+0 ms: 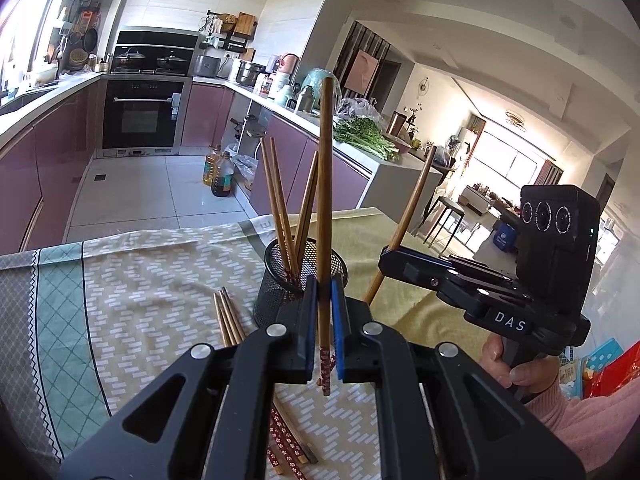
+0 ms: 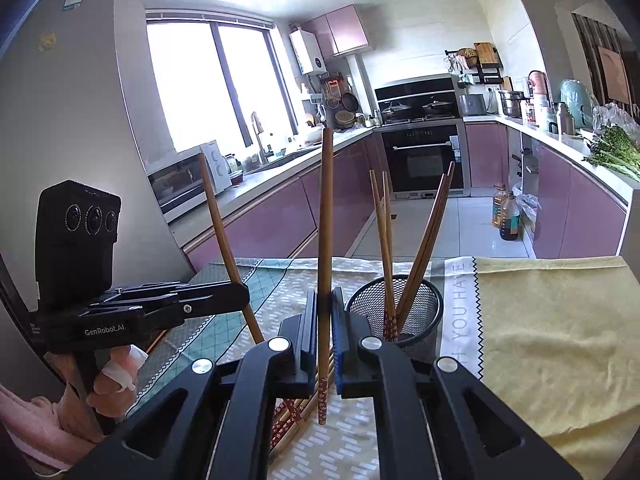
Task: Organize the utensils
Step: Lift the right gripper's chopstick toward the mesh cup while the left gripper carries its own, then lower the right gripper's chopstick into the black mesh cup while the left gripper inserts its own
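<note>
My left gripper is shut on a wooden chopstick held upright, its red patterned end below the pads. My right gripper is shut on another upright chopstick. A black mesh cup stands just beyond the left gripper with several chopsticks leaning in it; it also shows in the right wrist view. More loose chopsticks lie on the tablecloth beside the cup and under the grippers. Each gripper shows in the other's view, the right one and the left one, both holding a chopstick.
A patterned tablecloth and a yellow cloth cover the table. Beyond the table's far edge is the kitchen floor with oil bottles, pink cabinets and an oven. Green vegetables lie on the counter.
</note>
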Demonstrator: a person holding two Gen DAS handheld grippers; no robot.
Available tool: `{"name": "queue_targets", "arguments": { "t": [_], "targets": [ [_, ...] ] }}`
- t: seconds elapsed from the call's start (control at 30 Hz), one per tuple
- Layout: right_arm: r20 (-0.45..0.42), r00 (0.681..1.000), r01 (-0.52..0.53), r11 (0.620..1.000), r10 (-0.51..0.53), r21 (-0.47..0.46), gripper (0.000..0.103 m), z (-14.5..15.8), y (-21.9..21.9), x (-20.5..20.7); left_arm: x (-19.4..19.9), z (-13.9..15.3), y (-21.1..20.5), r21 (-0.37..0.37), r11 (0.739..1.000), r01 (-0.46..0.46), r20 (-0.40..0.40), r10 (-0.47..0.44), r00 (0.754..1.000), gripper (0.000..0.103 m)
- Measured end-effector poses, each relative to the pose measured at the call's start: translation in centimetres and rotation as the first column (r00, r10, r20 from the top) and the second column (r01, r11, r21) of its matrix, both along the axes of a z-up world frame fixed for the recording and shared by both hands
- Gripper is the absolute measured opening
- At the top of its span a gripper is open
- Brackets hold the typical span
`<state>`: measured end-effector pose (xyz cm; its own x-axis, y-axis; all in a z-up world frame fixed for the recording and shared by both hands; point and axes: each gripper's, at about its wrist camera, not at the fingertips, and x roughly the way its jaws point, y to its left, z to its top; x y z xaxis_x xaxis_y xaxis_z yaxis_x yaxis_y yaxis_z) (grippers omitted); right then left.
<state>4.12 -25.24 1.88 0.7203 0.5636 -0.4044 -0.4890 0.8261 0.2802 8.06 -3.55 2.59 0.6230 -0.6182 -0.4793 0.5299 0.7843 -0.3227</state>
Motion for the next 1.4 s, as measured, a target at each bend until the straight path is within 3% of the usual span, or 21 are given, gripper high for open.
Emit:
{"name": "queue_targets", "arguments": {
  "t": [1.4],
  "targets": [
    [0.041,0.999,0.008,1.000,-0.008,-0.009,0.006,1.1,0.0,0.9,1.2,1.3,-1.0,0.006,1.000,0.007,0.032,-0.007,0.999,0.008]
  ]
}}
